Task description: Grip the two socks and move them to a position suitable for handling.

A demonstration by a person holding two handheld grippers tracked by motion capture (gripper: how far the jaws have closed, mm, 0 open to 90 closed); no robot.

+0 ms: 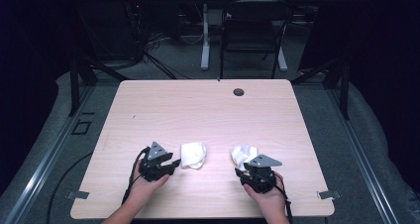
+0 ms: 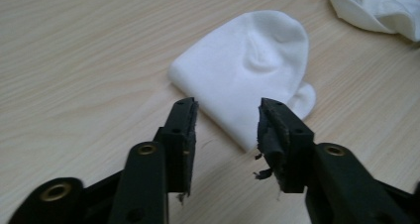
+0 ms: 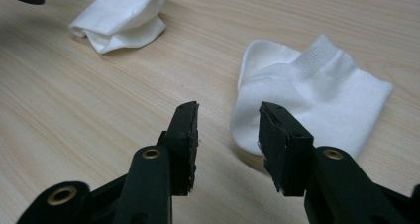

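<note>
Two white socks lie on the light wooden table (image 1: pixel 208 110) near its front edge. The left sock (image 1: pixel 193 154) (image 2: pixel 247 70) is folded flat, and my left gripper (image 1: pixel 173 163) (image 2: pixel 228 120) stands open just short of its near edge, with nothing between the jaws. The right sock (image 1: pixel 243 154) (image 3: pixel 307 95) shows a ribbed cuff. My right gripper (image 1: pixel 242 170) (image 3: pixel 228 120) is open at that sock's near corner, and its right jaw sits over the fabric's edge. Each gripper view also shows the other sock farther off (image 2: pixel 376 6) (image 3: pixel 124 16).
A round cable hole (image 1: pixel 238 91) sits near the table's far edge. Beyond the table stand a black chair (image 1: pixel 252 30) and a white desk leg (image 1: pixel 205 35) on grey carpet. Dark curtains hang at both sides.
</note>
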